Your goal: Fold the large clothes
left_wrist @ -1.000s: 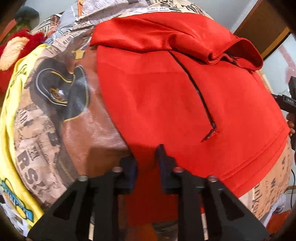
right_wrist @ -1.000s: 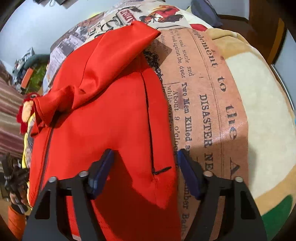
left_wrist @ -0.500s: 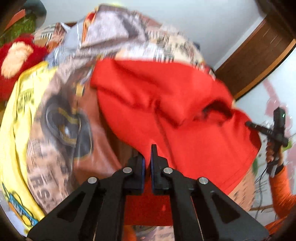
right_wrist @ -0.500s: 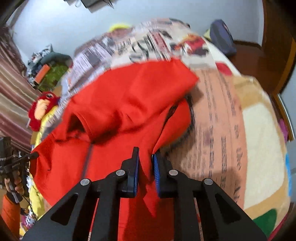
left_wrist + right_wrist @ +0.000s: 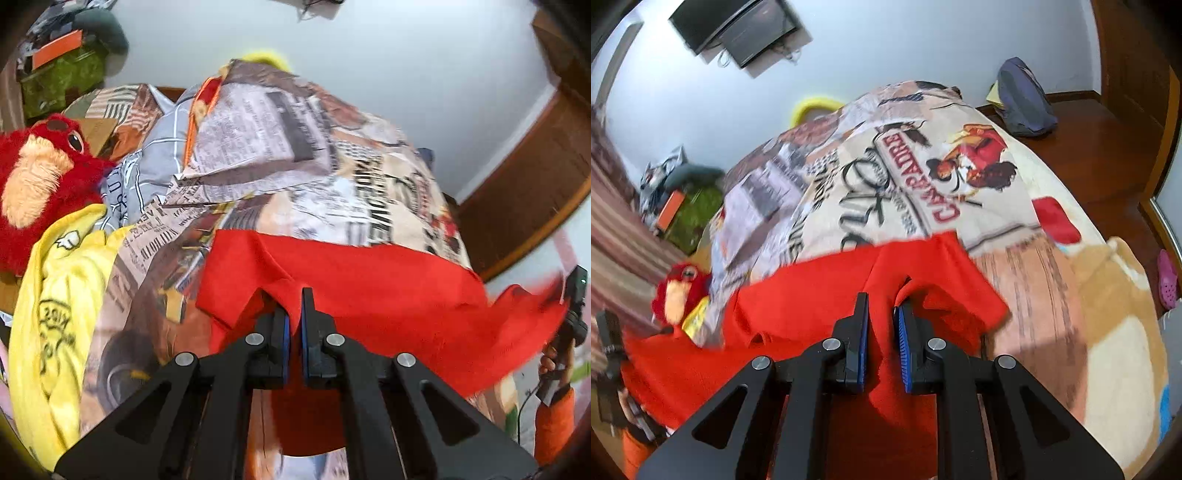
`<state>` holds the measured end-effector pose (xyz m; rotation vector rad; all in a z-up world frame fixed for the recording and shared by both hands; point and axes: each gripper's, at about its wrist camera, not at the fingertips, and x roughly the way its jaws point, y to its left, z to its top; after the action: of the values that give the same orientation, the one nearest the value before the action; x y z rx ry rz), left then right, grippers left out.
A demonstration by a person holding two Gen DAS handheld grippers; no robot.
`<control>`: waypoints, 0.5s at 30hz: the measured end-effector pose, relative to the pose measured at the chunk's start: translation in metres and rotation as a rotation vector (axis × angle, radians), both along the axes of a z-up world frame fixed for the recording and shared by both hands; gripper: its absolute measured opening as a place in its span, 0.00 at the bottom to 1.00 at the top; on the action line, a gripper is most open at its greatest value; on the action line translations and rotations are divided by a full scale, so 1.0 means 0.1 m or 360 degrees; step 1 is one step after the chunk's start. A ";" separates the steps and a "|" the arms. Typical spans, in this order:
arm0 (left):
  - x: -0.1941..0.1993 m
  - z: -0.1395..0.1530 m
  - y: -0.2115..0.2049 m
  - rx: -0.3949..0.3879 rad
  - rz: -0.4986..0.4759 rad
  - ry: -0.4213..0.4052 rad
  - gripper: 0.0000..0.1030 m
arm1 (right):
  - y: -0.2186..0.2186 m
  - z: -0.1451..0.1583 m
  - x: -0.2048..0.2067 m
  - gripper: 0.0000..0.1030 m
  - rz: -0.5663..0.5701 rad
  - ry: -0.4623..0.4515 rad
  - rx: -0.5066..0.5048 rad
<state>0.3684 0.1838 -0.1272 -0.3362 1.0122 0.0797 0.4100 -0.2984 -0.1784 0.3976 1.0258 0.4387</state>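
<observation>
A large red garment (image 5: 369,291) hangs stretched between my two grippers above a bed covered by a newspaper-print blanket (image 5: 295,155). My left gripper (image 5: 293,314) is shut on one edge of the red cloth. My right gripper (image 5: 881,317) is shut on the other edge of the red garment (image 5: 812,306), which sags between them. The right gripper also shows far right in the left wrist view (image 5: 572,306), and the left gripper far left in the right wrist view (image 5: 609,339). The garment's lower part is hidden behind the fingers.
A yellow garment (image 5: 55,314) and a red plush toy (image 5: 40,173) lie at the bed's left side. A grey pillow (image 5: 147,173) sits behind. A dark bag (image 5: 1023,99) is on the wooden floor, a wooden door (image 5: 535,177) at right, a wall screen (image 5: 735,29) above.
Both grippers closed on the red garment and lifted it off the blanket. The views tilted up and the cloth now hangs in the air between them.
</observation>
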 end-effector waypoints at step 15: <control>0.52 -1.22 0.13 0.0110 -0.0006 0.0347 0.09 | 0.08 -0.64 0.65 0.23 -0.0042 0.0233 0.0028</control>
<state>0.4199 0.1973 -0.2496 -0.2660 1.2230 0.1504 0.4753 -0.2903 -0.2426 0.4634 1.1578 0.3997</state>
